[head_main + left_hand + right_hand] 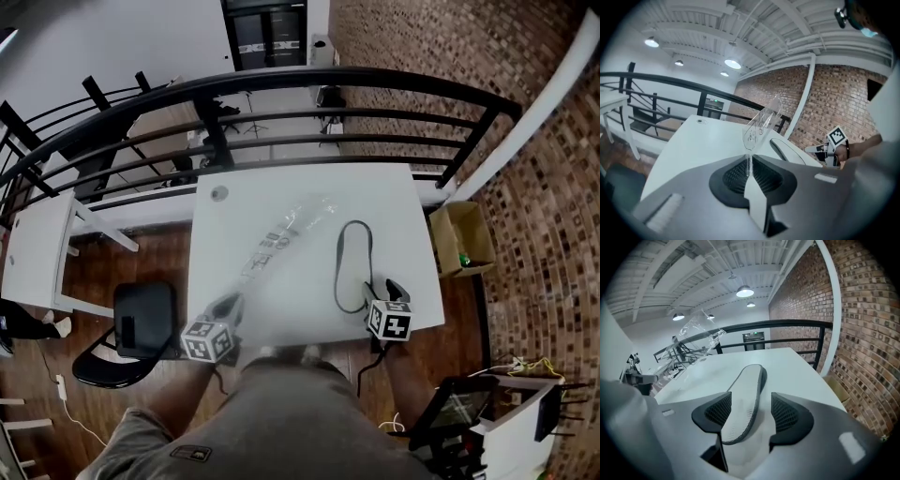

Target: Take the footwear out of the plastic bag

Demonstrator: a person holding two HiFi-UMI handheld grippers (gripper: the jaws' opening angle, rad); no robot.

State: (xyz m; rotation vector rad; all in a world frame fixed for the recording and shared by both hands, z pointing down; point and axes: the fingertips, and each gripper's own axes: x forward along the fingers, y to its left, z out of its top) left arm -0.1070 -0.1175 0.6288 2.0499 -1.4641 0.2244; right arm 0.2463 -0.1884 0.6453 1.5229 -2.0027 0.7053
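A flat white piece of footwear with a dark rim lies on the white table, right of centre, outside the bag. The clear plastic bag stretches up and away from my left gripper, which is shut on its near edge; the bag hangs taut above the table. My right gripper stands open over the heel end of the footwear. Its pads stand clear on either side and do not touch it.
A black railing runs along the table's far edge. A black chair stands at the left, with a second white table beyond it. An open cardboard box sits on the floor to the right, by the brick wall.
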